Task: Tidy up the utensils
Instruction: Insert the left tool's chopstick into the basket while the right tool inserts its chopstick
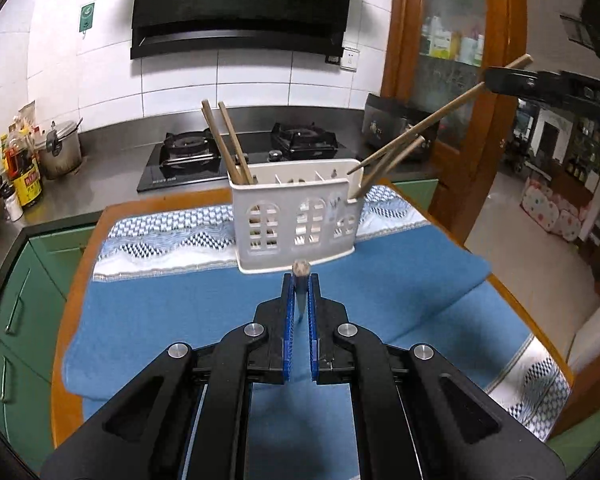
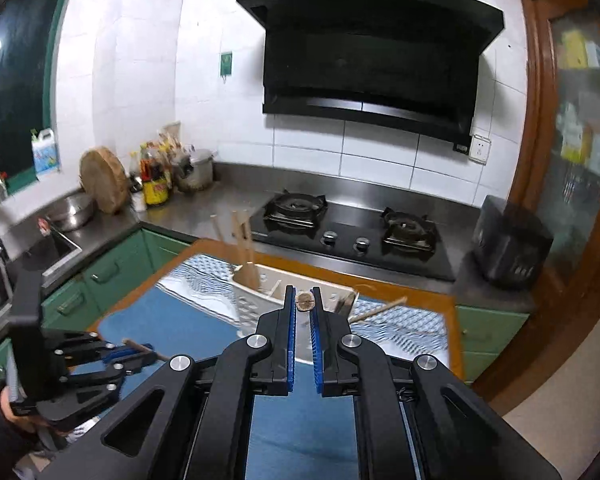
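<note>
Both grippers, left gripper (image 1: 301, 280) and right gripper (image 2: 305, 300), are each clamping one chopstick (image 1: 301, 270). Next, I judge, each is needing lowering into the white holder (image 1: 296, 216).

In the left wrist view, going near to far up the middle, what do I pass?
left gripper shut on a chopstick → white utensil holder on the blue towel → gas stove → range hood.

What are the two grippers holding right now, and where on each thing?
Each holds one wooden chopstick. The left gripper and the right gripper are each shut near the chopstick's end, which just pokes past the jaws.
</note>
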